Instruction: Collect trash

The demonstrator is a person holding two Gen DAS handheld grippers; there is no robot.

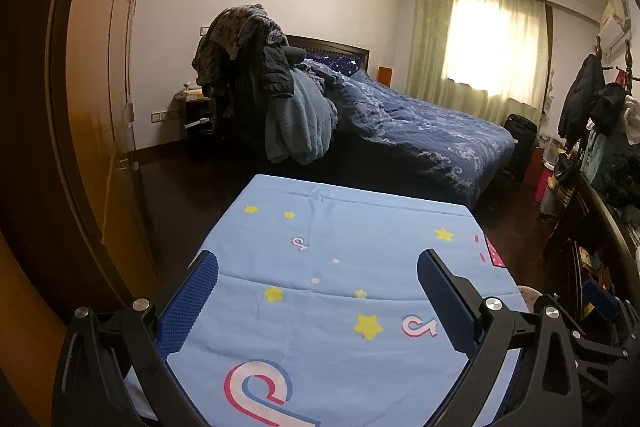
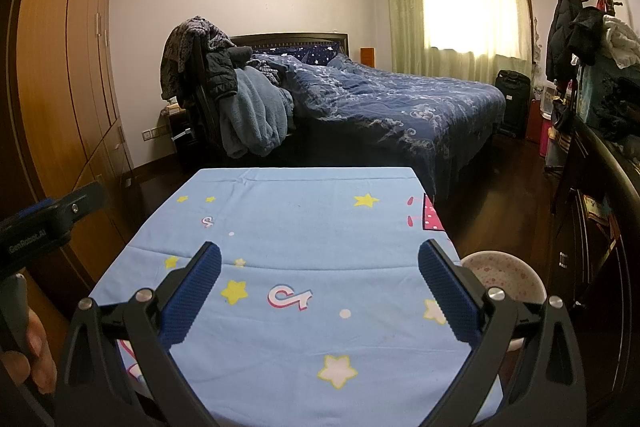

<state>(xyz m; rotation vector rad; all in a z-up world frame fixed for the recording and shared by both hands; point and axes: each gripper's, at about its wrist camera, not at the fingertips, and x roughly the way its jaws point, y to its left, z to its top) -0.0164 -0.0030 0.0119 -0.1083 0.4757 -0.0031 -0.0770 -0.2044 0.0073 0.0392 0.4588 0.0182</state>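
A table covered by a light blue cloth with stars (image 1: 340, 267) fills the near part of both views (image 2: 304, 227). No trash shows on the cloth in either view. My left gripper (image 1: 318, 265) is open and empty, held low over the cloth's near half. My right gripper (image 2: 320, 259) is open and empty over the cloth too. A pink-speckled round bin or stool (image 2: 504, 275) stands just right of the table, beside my right gripper; only its edge shows in the left wrist view (image 1: 528, 297). The left gripper's body shows at the left edge of the right wrist view (image 2: 44, 227).
A bed with a dark blue quilt (image 2: 392, 99) lies beyond the table. A chair piled with clothes (image 2: 224, 95) stands at its near corner. Wooden wardrobes (image 2: 60, 67) line the left wall. A dark dresser (image 2: 592, 219) and hung coats stand on the right. Dark wood floor (image 2: 508, 195) runs between.
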